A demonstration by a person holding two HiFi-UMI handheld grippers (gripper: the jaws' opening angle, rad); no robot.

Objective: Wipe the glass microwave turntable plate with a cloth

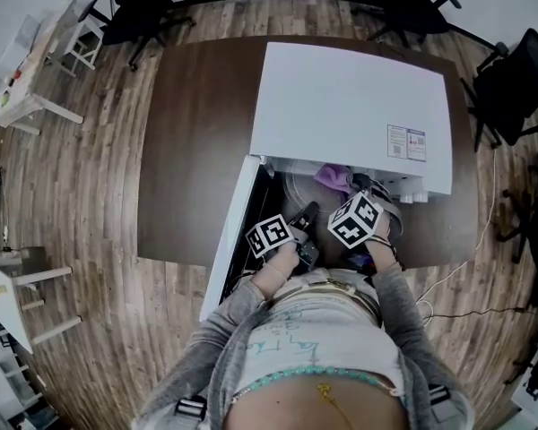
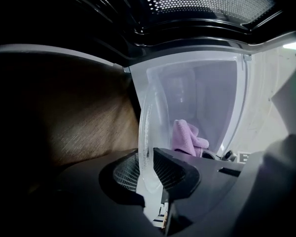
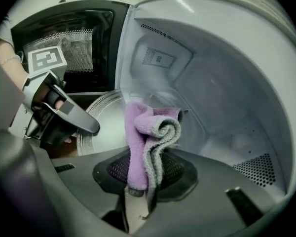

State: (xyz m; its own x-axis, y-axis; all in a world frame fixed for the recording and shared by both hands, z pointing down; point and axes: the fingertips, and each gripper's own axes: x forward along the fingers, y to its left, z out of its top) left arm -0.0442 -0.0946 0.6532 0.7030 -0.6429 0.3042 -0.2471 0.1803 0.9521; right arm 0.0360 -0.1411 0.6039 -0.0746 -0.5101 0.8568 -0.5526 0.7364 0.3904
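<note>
The glass turntable plate [image 2: 147, 127] stands on edge at the mouth of the open microwave, and my left gripper [image 2: 149, 176] is shut on its rim. In the right gripper view the plate [image 3: 104, 123] shows tilted at the left of the cavity, with the left gripper [image 3: 64, 113] clamped on its near rim. My right gripper [image 3: 144, 177] is shut on a folded purple and grey cloth [image 3: 149, 132], which sticks up from the jaws just right of the plate. From the head view the cloth [image 1: 334, 176] lies inside the microwave opening, ahead of the right gripper [image 1: 357, 186] and beside the left gripper [image 1: 307, 215].
The white microwave [image 1: 350, 106] sits on a dark brown table [image 1: 193, 141], its door [image 1: 233, 231] swung open toward me at the left. The cavity's walls [image 3: 222, 93] close in around the cloth. Office chairs [image 1: 403, 7] stand beyond the table.
</note>
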